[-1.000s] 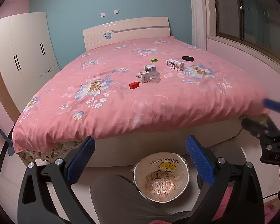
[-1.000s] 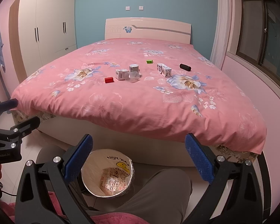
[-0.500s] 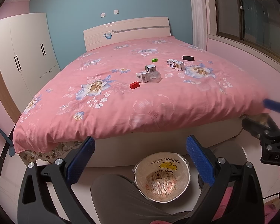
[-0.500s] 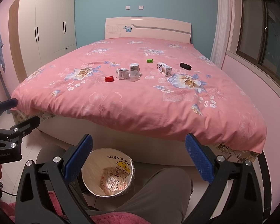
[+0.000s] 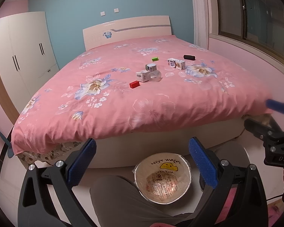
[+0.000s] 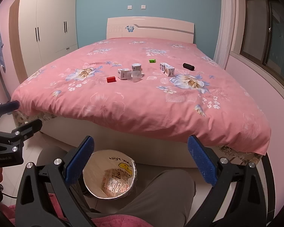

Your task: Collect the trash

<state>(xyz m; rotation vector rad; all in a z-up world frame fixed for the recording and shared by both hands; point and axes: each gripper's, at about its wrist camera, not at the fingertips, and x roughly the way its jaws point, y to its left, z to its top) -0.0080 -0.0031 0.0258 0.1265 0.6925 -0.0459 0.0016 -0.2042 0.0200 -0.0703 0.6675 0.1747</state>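
Left wrist view: left gripper (image 5: 142,160) jaws spread wide, empty, above lined trash bin (image 5: 162,177) on floor by bed (image 5: 123,102). Red block (image 5: 134,84), small boxes, tape roll (image 5: 151,67), green block (image 5: 155,58), black cylinder (image 5: 189,57) on the quilt.

Right wrist view: right gripper (image 6: 141,160) also wide apart, empty; bin (image 6: 109,176) lower left, same trash mid-bed.

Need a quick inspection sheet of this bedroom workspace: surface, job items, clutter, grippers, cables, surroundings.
Surface: pink floral bedspread, smooth.
Job's things: red block, green block, two small cartons, tape roll, clear cup, black cylinder; lined bin on floor.
Clutter: nothing seen.
Grippers: left gripper open, empty; right gripper open, empty.
Cables: thin one at floor.
Surroundings: wardrobe, headboard, window.
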